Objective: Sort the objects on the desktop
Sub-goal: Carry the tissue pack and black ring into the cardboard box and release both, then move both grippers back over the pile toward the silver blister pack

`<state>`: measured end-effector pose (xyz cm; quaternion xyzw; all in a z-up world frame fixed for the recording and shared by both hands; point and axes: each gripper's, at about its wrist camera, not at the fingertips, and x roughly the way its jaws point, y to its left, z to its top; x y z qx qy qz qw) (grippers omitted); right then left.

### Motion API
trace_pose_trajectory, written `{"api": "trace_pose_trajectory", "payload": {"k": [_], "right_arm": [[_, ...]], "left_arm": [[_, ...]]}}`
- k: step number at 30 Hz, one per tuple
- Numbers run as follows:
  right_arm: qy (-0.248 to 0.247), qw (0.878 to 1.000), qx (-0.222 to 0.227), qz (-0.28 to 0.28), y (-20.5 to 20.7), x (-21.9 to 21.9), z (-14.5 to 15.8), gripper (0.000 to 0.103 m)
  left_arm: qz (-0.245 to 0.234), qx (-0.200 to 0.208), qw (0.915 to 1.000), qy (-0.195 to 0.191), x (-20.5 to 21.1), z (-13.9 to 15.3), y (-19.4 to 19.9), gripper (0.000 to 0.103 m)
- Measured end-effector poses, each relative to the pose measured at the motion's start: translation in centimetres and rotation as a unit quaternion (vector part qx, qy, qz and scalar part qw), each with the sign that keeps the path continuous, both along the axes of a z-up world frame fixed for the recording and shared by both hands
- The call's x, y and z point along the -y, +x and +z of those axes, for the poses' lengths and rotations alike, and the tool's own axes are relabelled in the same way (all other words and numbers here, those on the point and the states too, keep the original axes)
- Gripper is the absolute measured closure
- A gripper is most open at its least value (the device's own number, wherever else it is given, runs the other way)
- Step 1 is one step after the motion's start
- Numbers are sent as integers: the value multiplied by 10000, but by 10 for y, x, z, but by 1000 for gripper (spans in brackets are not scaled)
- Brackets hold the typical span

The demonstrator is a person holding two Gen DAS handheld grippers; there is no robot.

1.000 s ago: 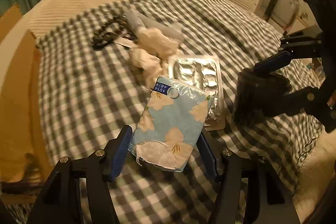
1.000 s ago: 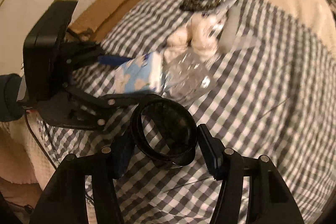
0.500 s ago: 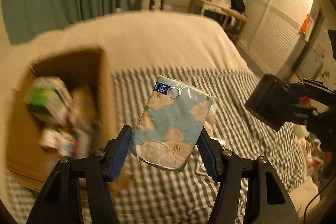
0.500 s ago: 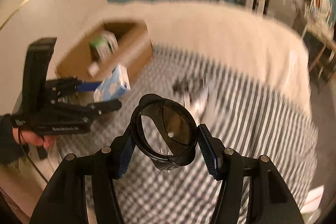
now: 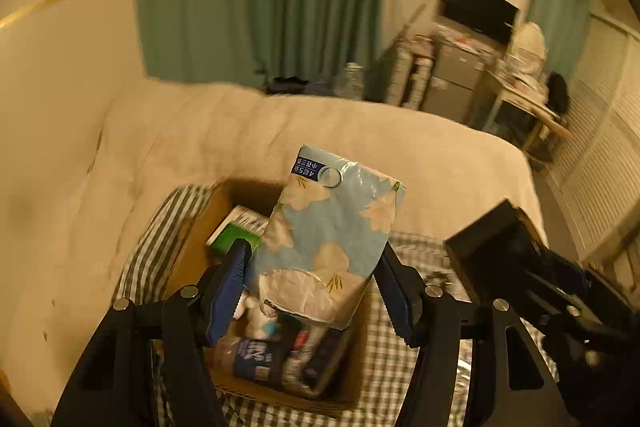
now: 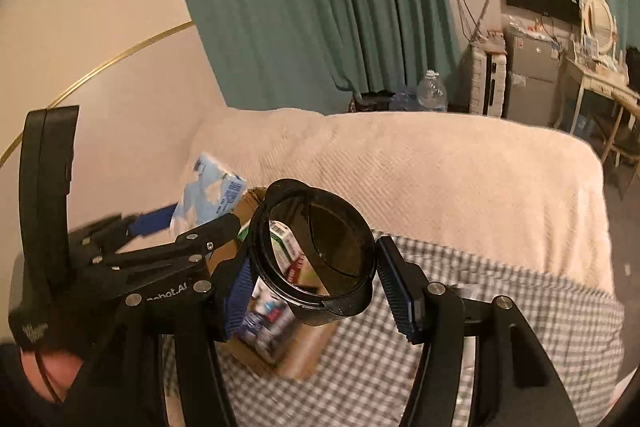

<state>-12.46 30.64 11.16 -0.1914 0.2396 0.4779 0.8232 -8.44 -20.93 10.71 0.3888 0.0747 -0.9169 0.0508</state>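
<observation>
step in hand: carry to drop-off. left gripper [image 5: 310,291] fingers clamped on tissue pack [image 5: 328,235], held above cardboard box [image 5: 192,251] on bed. right gripper [image 6: 312,287] fingers clamped on dark jar [image 6: 316,251], beside box. next, by judgement: lower, release into box, clear of rim.
</observation>
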Motion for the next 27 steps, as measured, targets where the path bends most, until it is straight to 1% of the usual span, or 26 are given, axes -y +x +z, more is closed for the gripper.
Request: {"api": "trace_pose_trajectory", "payload": {"k": [3, 4, 6, 7, 11, 13, 15, 17, 18, 19, 21, 25, 27], "right_arm": [[-7, 9992, -397, -28, 1, -16, -30, 46], [-140, 9985, -532, -55, 3, -23, -44, 46], [-316, 9971, -689, -12, 5, -34, -66, 46], [-397, 9967, -709, 1, 7, -38, -72, 46], [-498, 9952, -837, 102, 11, -51, -89, 46], [-432, 9945, -938, 184, 14, -56, -91, 46], [-430, 9947, -900, 255, 17, -61, -96, 46], [-459, 9949, -831, 339, 16, -66, -97, 45], [-451, 9950, -804, 385, 15, -68, -99, 44], [-427, 9949, -811, 428, 11, -67, -100, 36], [-361, 9945, -855, 487, 10, -64, -98, 29], [-188, 9955, -810, 449, 14, -51, -82, 29], [-135, 9967, -695, 392, 16, -44, -72, 29]], "left_arm": [[-15, 422, 9990, 136, 22, -38, -1, 39], [12, 516, 9986, 134, 28, -48, 1, 39], [60, 761, 9971, -10, 39, -63, 0, 39], [109, 798, 9967, -96, 45, -66, 0, 39], [69, 823, 9965, -120, 51, -70, -3, 39], [41, 855, 9963, -97, 55, -76, 3, 39], [36, 924, 9957, -40, 55, -81, 2, 39], [70, 993, 9950, -14, 55, -83, 0, 36], [95, 1031, 9946, -39, 55, -84, 1, 32], [128, 1067, 9942, -98, 56, -85, 2, 24], [227, 1024, 9943, -202, 53, -82, -1, 17], [254, 915, 9952, -219, 45, -74, 1, 15], [232, 838, 9958, -279, 39, -67, 3, 15]]}}
